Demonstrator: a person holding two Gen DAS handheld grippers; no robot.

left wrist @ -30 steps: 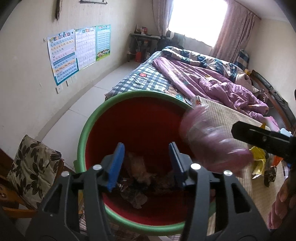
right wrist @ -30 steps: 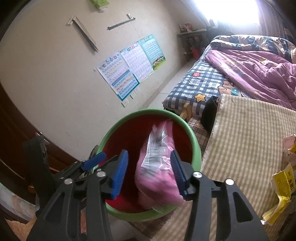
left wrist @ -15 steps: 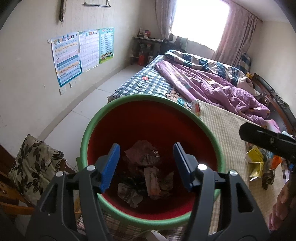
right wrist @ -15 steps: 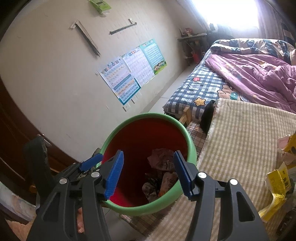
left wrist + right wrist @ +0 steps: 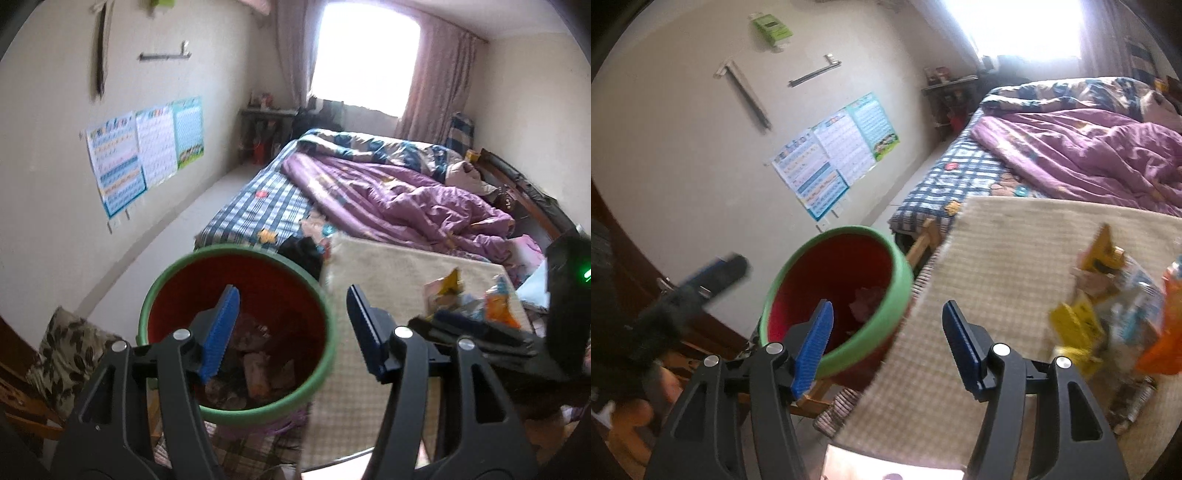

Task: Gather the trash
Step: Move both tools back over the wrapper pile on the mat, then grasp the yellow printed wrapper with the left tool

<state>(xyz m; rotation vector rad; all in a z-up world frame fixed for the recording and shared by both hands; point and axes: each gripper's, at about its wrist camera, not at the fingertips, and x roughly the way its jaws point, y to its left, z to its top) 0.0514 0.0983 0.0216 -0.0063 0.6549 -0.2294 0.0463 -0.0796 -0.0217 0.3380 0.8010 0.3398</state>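
Below the empty, spread left gripper (image 5: pixel 291 328), the green-rimmed red plastic bin (image 5: pixel 236 332) holds crumpled trash; right gripper (image 5: pixel 886 343) opening, empty; bright wrappers (image 5: pixel 1108 314) remain on the checked tabletop (image 5: pixel 997 258).

the left claw (image 5: pixel 291 328) is held apart and empty above a red bin (image 5: pixel 236 332) filled with crumpled trash (image 5: pixel 255 369).

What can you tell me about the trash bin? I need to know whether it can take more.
The trash bin is a round plastic-looking bucket, red inside with a green rim, standing upright beside the checked mat. Crumpled wrappers and paper cover its bottom; most of its depth looks free. Neither hand-held gripper touches it.
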